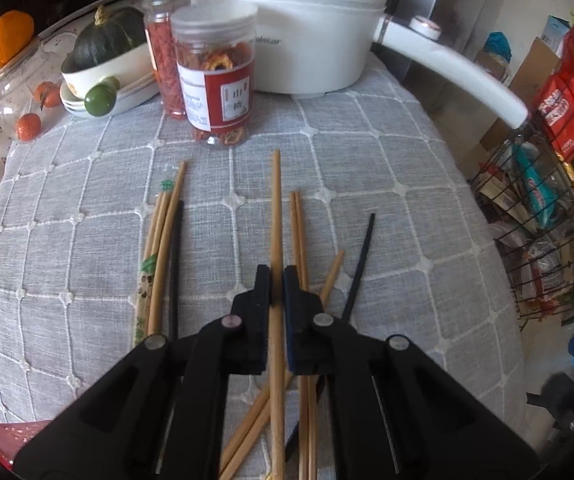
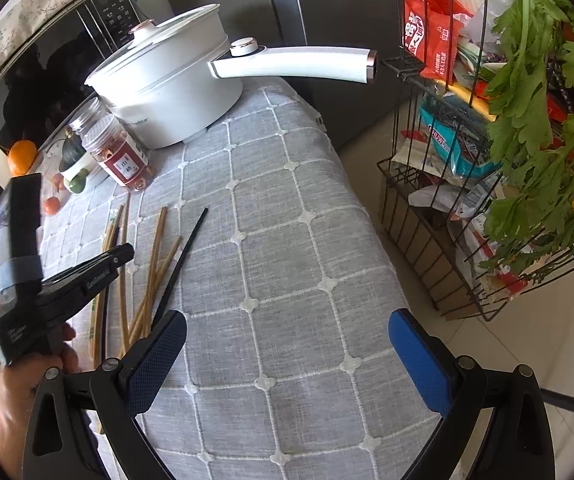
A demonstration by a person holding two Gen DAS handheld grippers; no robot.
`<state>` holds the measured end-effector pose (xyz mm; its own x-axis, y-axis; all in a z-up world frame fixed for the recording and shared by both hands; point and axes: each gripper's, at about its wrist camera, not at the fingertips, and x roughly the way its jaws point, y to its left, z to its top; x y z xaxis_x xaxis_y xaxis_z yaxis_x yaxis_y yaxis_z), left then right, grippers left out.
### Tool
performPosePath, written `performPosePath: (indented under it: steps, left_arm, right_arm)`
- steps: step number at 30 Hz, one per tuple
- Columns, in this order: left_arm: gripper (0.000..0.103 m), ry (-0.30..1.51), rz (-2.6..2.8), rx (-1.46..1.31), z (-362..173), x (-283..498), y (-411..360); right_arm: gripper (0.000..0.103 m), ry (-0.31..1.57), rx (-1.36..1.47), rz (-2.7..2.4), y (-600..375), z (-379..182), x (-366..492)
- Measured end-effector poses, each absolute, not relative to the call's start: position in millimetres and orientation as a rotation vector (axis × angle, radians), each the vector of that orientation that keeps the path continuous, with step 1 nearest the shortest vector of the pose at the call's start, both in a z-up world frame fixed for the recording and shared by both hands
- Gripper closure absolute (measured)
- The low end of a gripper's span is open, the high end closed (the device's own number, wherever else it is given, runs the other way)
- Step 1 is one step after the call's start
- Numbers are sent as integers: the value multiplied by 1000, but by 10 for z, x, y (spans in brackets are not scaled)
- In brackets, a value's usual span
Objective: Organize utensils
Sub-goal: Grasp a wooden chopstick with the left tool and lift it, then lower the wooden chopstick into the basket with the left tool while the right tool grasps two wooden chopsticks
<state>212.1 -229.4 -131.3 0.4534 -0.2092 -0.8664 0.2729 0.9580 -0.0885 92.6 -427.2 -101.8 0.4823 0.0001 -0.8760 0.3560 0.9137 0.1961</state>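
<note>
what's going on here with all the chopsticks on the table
A person is sorting chopsticks on a table under a grey checked cloth, a handheld gripper in each hand. The left gripper has its jaws shut on one long wooden chopstick taken from the loose pile. A small tidy bundle lies to the left of it in the left wrist view, and one black chopstick lies off to the right. The right gripper hovers open over bare cloth, holding nothing.

"山楂" on the jar label (image 1: pixel 235 100)
</note>
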Motion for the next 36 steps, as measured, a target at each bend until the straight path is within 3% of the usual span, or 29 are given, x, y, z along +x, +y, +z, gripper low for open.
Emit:
performPosePath:
  steps: [10,13,15,21,36]
  left_arm:
    - [96,920,-464,69,-544,1390,-1999]
    - [96,889,-501,55,-353,1201,-1819]
    - [96,870,-519,46,-256,1067,-1683]
    - [96,814,-544,18,-60,782,-1275]
    - [96,805,-507,-43,-126,715,-664]
  right_arm:
    - [2,1048,353,-110,-3887,-939,1156]
    - [13,1067,398,-54,-3773,-996,1309]
    - [32,1072,429,-9,-3687,-1041,1429]
    - [54,1110,368,43,-3402,-1246,1791]
    - [84,1177,270,11,-3085,-1796,2535]
